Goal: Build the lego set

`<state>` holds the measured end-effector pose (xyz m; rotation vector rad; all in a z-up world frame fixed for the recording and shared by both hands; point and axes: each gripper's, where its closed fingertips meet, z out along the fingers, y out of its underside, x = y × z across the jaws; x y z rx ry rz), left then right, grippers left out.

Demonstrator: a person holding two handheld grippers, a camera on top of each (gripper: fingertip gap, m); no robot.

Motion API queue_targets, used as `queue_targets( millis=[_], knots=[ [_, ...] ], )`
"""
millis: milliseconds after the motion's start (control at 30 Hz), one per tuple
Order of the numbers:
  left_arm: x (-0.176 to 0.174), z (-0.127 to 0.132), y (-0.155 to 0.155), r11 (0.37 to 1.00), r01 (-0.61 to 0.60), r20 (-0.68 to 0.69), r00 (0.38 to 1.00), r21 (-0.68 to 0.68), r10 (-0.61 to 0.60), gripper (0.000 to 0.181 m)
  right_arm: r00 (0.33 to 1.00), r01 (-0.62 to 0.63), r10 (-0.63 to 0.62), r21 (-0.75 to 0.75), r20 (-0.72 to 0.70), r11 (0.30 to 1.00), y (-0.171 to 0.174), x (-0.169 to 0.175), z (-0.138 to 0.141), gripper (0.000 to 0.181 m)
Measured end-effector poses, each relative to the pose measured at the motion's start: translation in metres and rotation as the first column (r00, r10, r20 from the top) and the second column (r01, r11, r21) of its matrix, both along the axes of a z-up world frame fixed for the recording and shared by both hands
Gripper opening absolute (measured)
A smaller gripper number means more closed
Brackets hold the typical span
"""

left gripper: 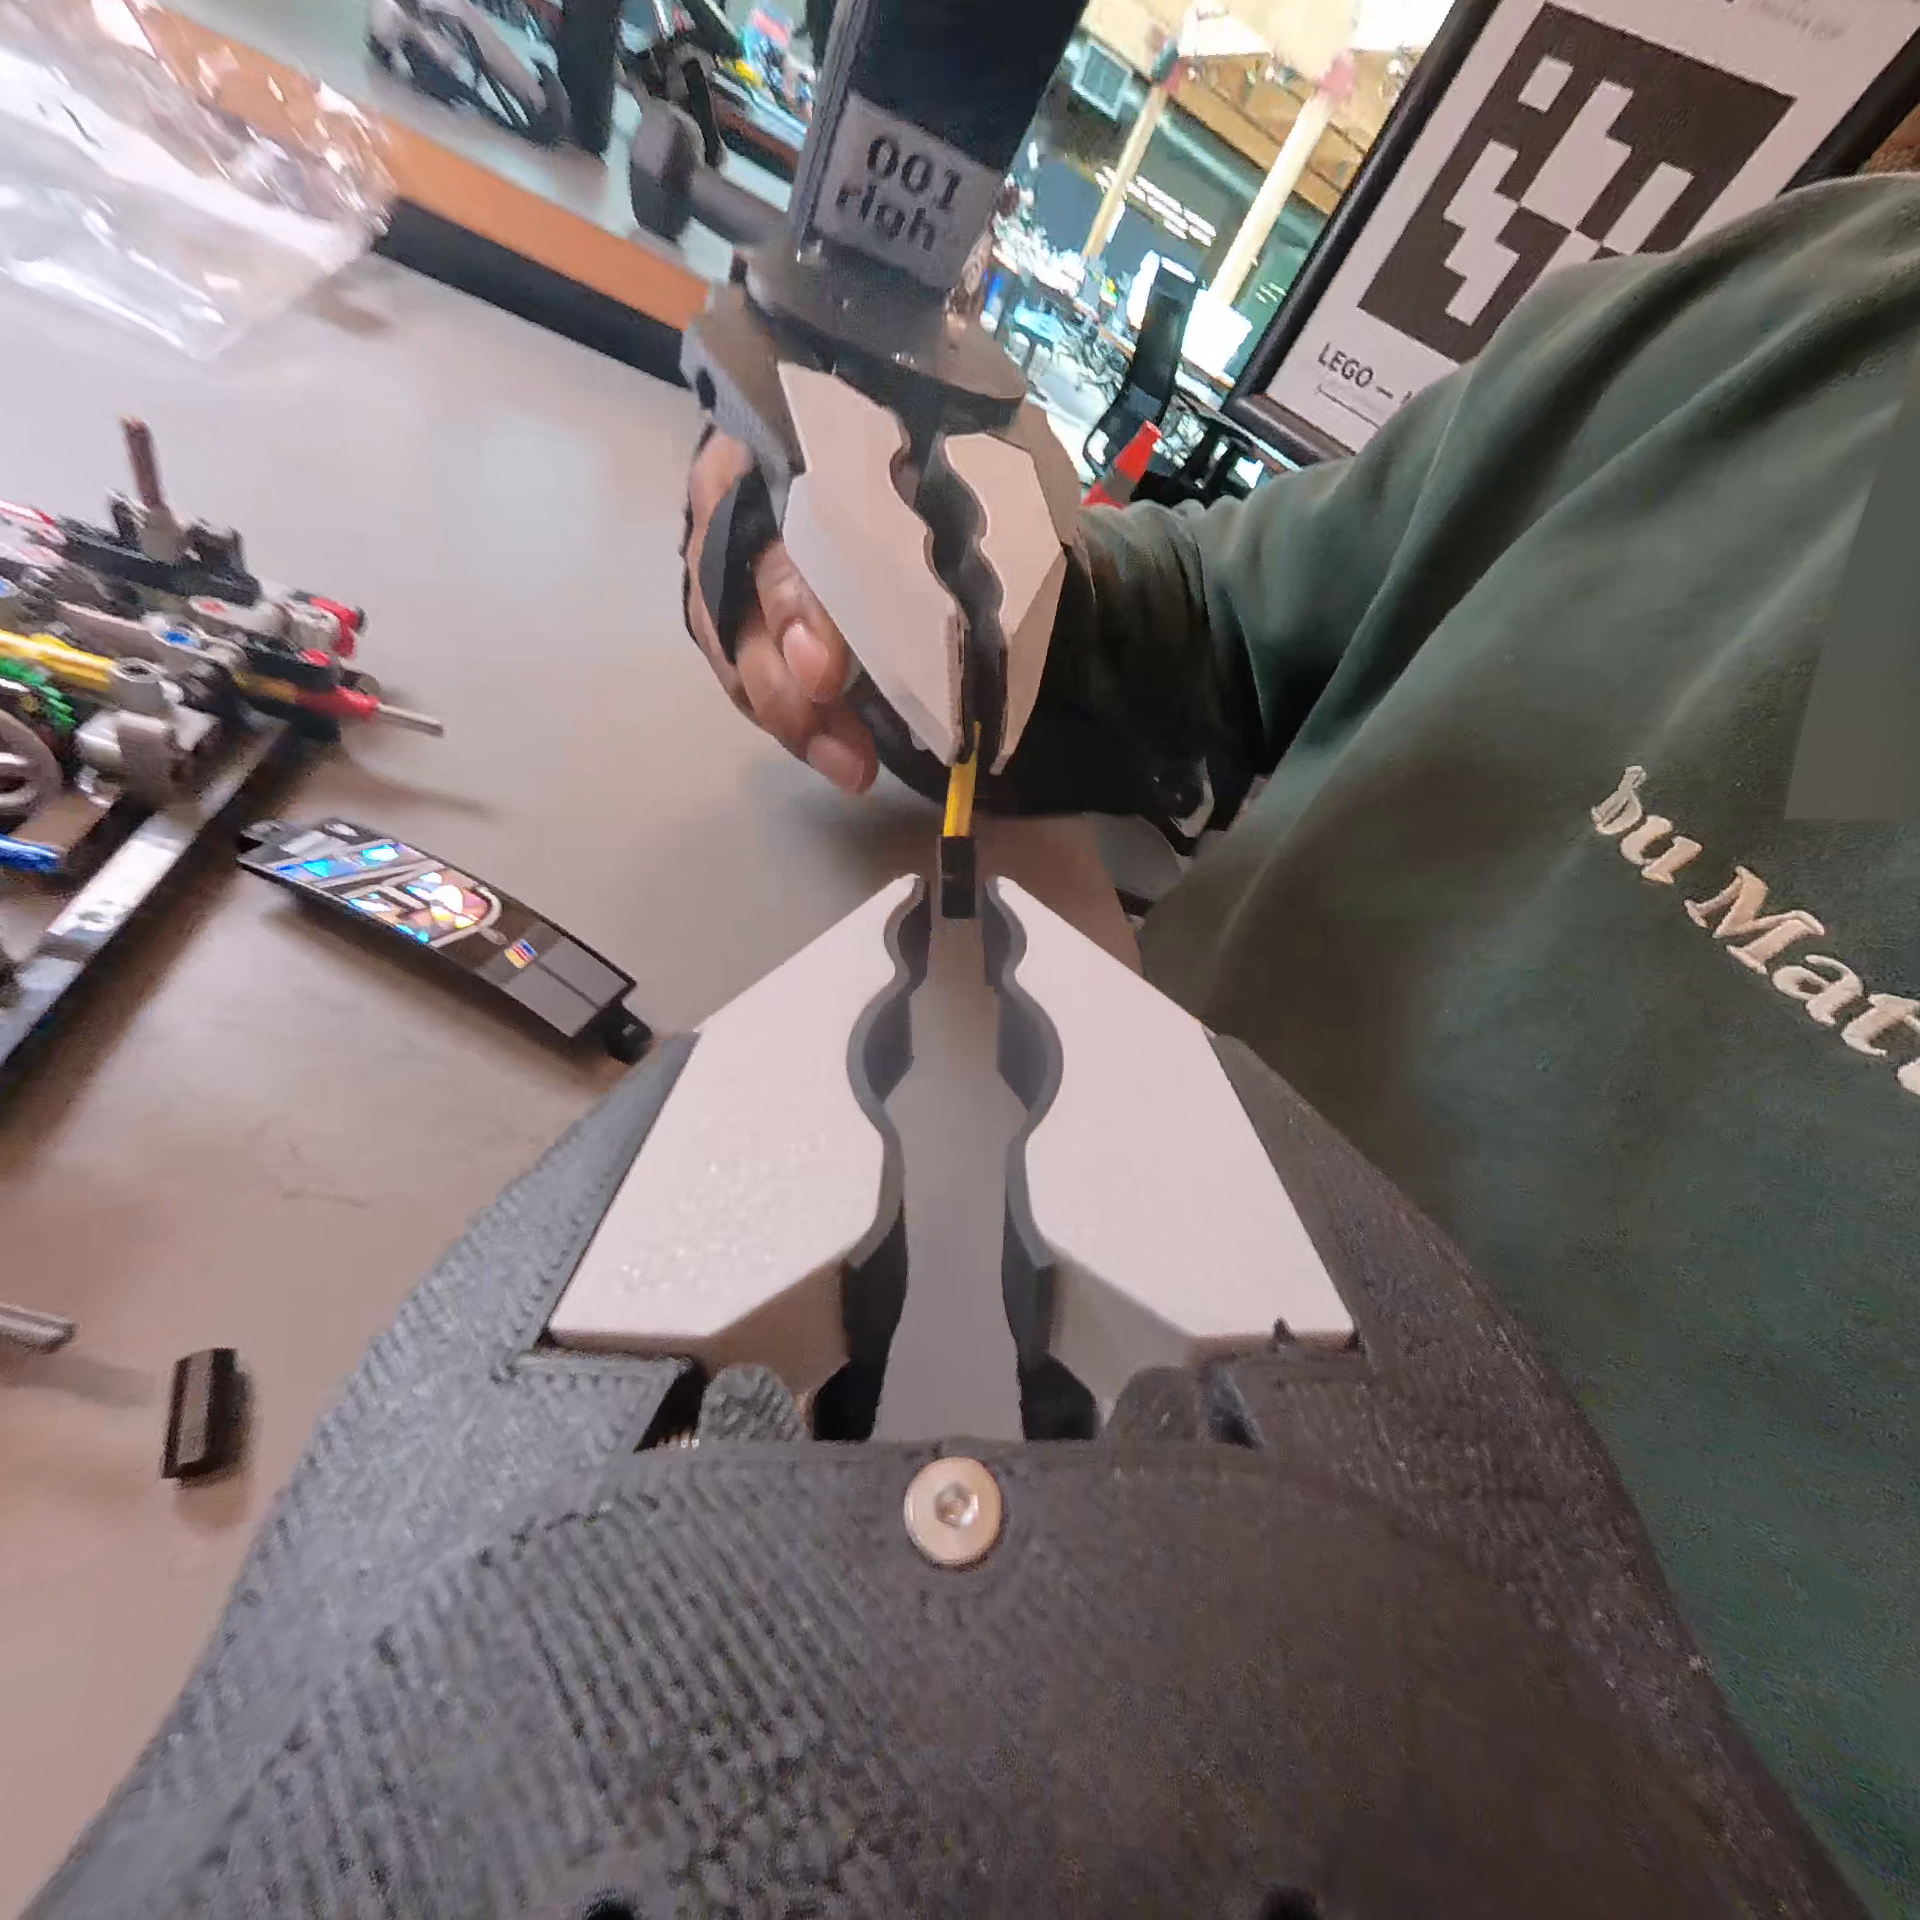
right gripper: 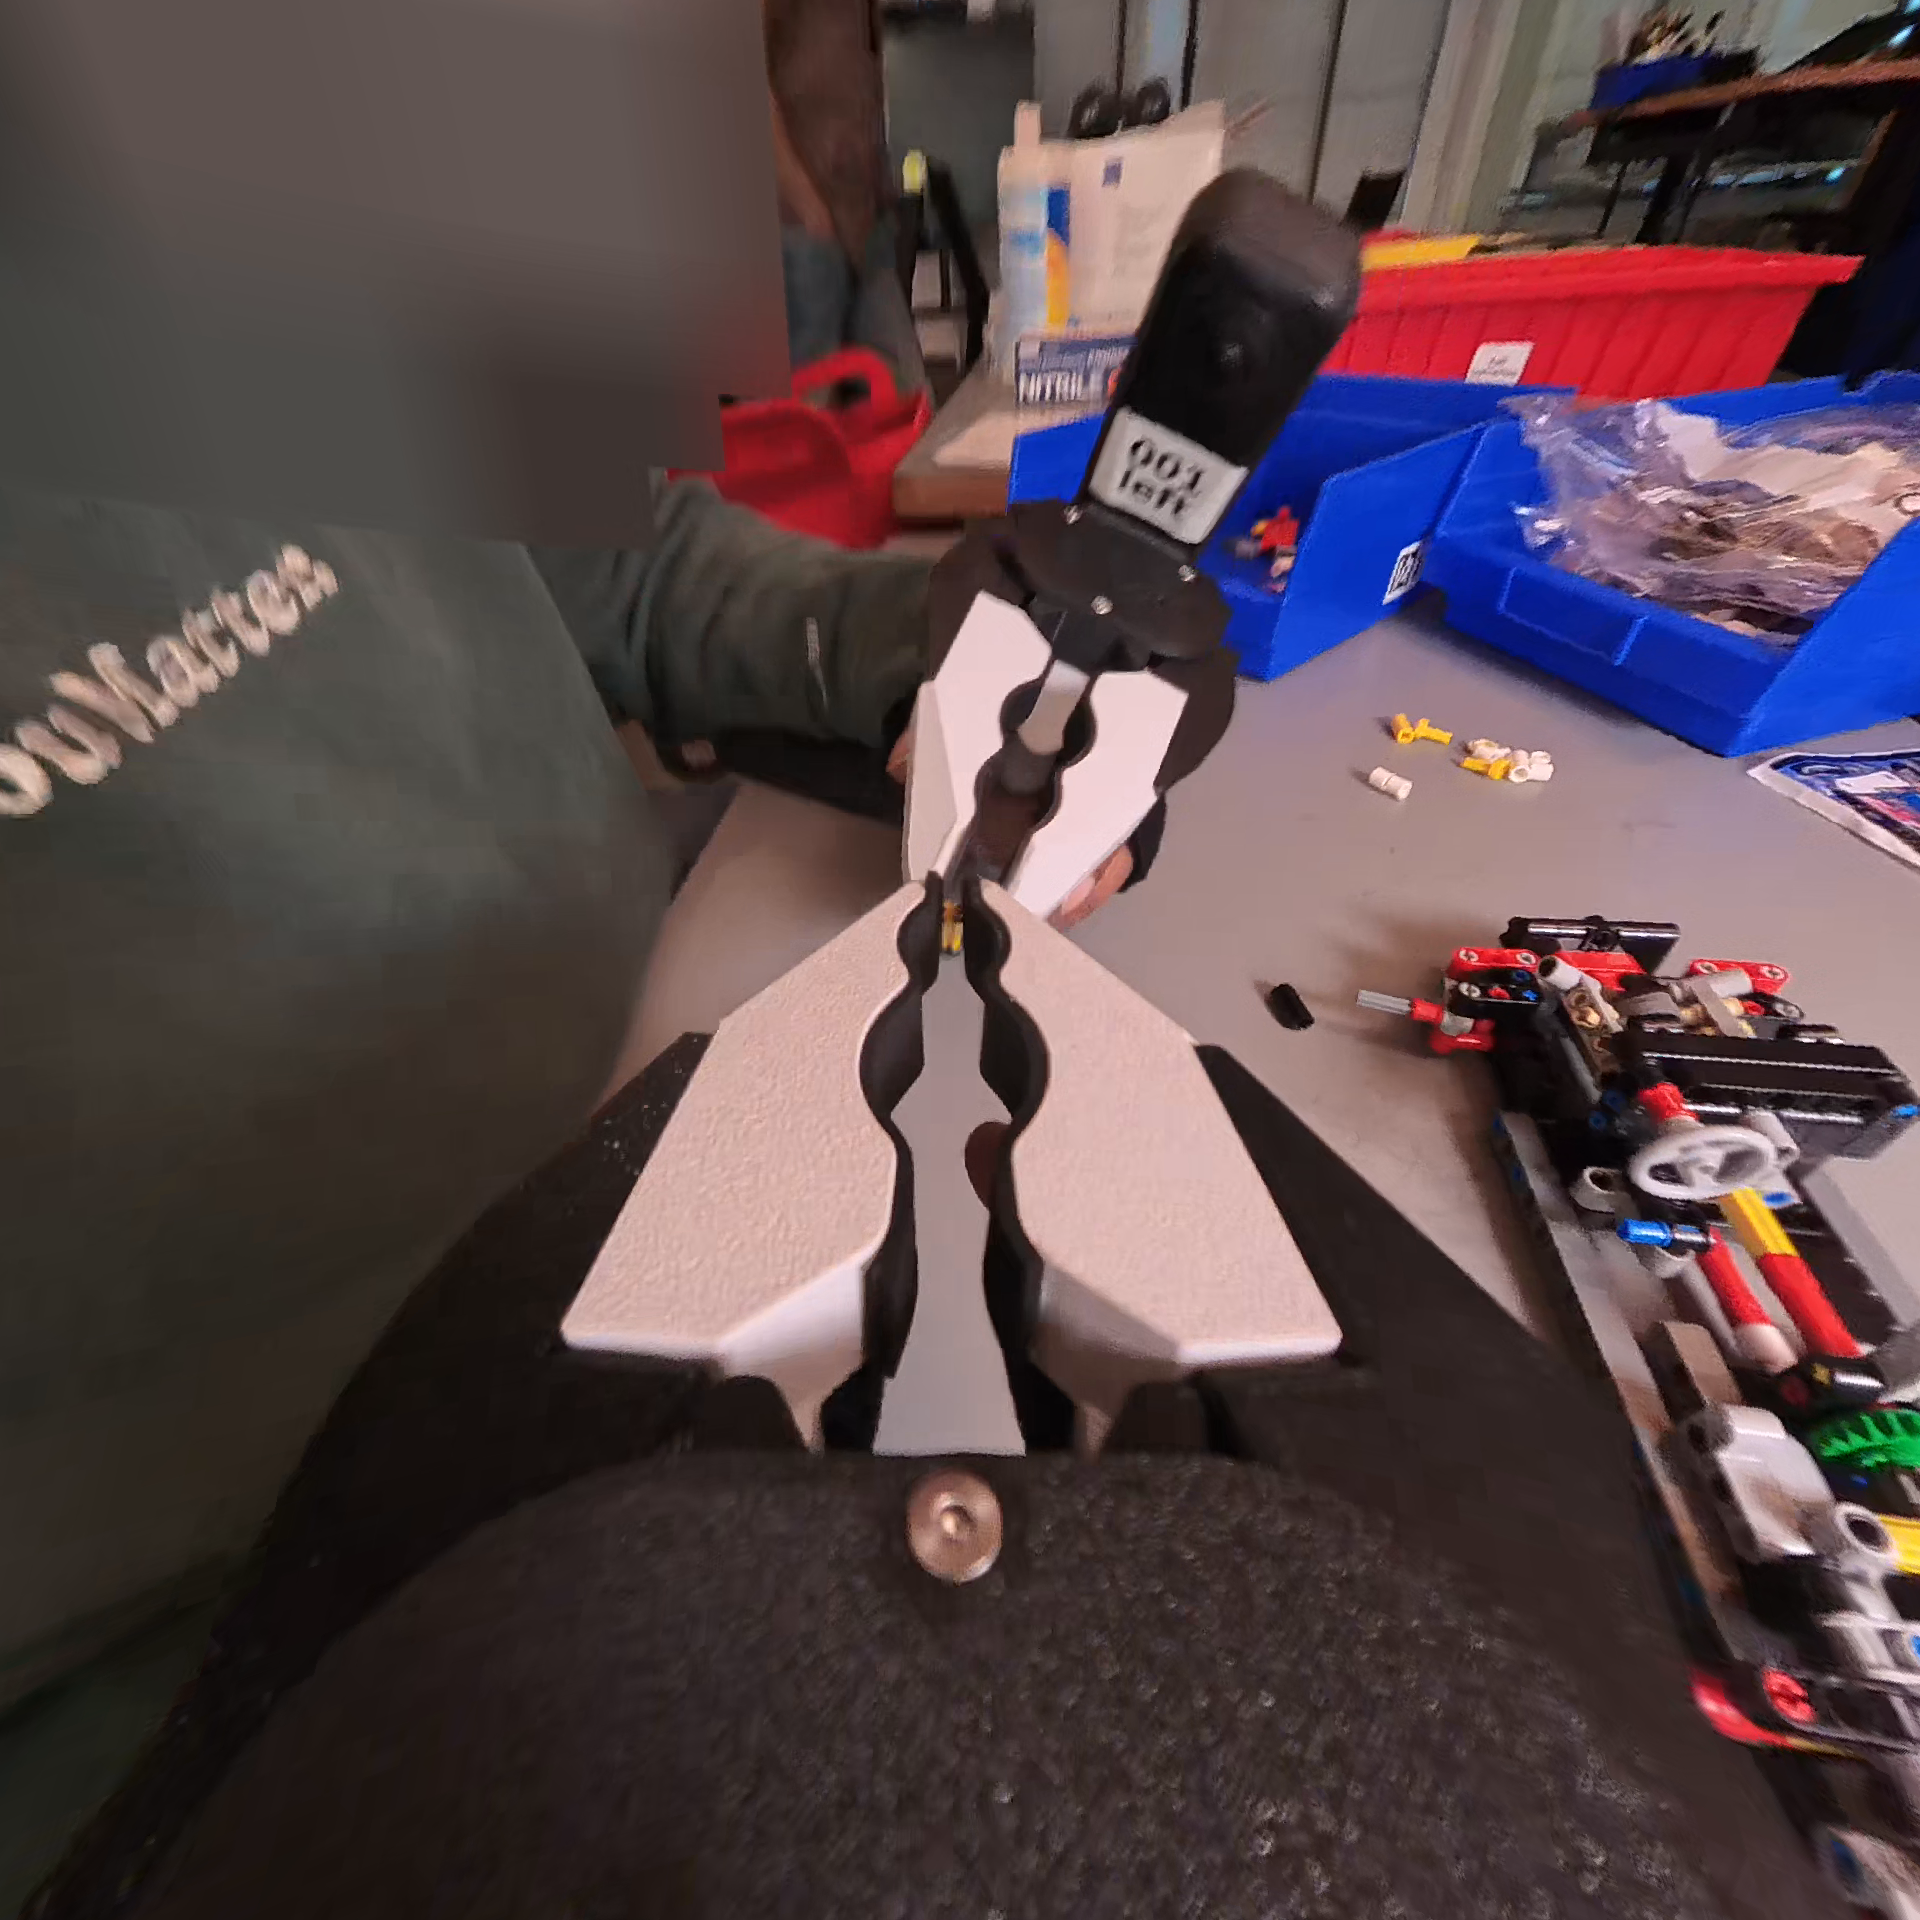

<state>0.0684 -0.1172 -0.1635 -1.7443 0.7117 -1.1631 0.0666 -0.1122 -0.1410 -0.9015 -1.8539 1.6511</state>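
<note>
Right gripper (left gripper: 975, 732) clenched on yellow axle (left gripper: 960, 795), held above the table's near edge. Black bush (left gripper: 954, 883) on axle's end sits between left gripper (left gripper: 954, 896) tips; grip there: cannot tell.

Risk: thin axle may pivot or bush drop if misaligned.

Writing present: tags on both grippers, sweatshirt (left gripper: 1558, 831), poster (left gripper: 1579, 187); not transcribed.

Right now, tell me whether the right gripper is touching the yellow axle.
Touching. The left wrist view shows the right gripper closed around the yellow axle, which pokes out from between its fingertips.

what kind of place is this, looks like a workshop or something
Probably a workshop or lab bench: blue parts bins, a red tote, and a grey table holding a half-built lego model.
</note>
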Motion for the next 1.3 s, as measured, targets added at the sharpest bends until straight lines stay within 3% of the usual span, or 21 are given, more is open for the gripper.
queue_targets(
  millis=[167, 300, 400, 700, 900, 1300],
  knots=[
    [-0.005, 0.006, 0.011, 0.986, -0.106, -0.053, 0.992, 0.131, 0.114, 0.024, 0.999, 0.050, -0.053, -0.172, -0.010, 0.984, 0.012, -0.009, 0.014, 0.000],
    [-0.003, 0.013, 0.012, 0.975, -0.126, -0.058, 0.989, 0.185, 0.138, 0.006, 0.998, 0.057, -0.059, -0.202, -0.003, 0.978, 0.011, -0.013, 0.013, 0.000],
    [-0.004, 0.013, 0.010, 0.977, -0.114, -0.068, 0.989, 0.178, 0.128, 0.005, 0.999, 0.043, -0.045, -0.209, -0.006, 0.977, 0.009, -0.012, 0.013, 0.000],
    [0.002, -0.004, 0.002, 0.995, -0.031, -0.141, 0.989, 0.090, 0.043, 0.005, 1.000, 0.010, -0.008, 0.120, -0.013, 0.993, -0.001, -0.003, -0.010, 0.009],
    [0.003, -0.015, 0.001, 0.999, -0.013, -0.178, 0.984, 0.047, 0.022, 0.005, 1.000, 0.008, -0.011, 0.240, 0.008, 0.971, -0.002, 0.000, -0.022, 0.002],
    [0.004, -0.013, -0.004, 1.000, 0.017, -0.111, 0.994, 0.007, -0.016, 0.004, 0.998, -0.022, 0.013, 0.170, 0.054, 0.985, -0.007, 0.001, -0.025, 0.001]
  ],
)
